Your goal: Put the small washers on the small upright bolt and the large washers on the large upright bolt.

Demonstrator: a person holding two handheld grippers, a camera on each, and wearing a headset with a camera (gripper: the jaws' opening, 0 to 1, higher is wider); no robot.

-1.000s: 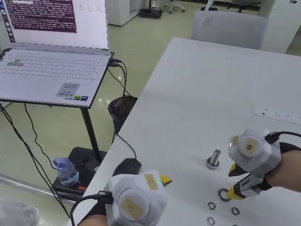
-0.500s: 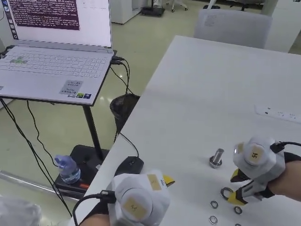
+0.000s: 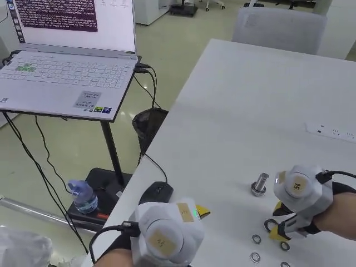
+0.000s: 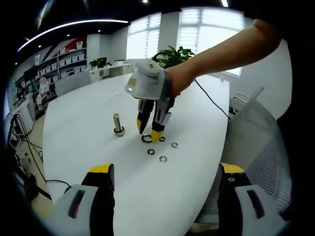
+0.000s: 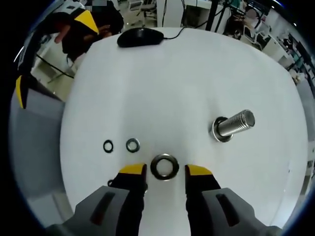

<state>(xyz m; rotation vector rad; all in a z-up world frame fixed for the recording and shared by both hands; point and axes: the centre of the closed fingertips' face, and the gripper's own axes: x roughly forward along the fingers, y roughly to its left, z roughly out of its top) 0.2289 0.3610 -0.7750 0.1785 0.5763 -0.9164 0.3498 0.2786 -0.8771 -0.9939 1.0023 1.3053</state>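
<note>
Reaching down to the white table (image 3: 239,111), the right gripper (image 4: 149,132) stands open, the large washer (image 5: 164,166) lying flat between its jaws; the large bolt (image 5: 233,124) stands upright just beyond; the small washers (image 5: 132,145) lie nearer; the left gripper (image 4: 166,168) is wide open and holds nothing.
</note>
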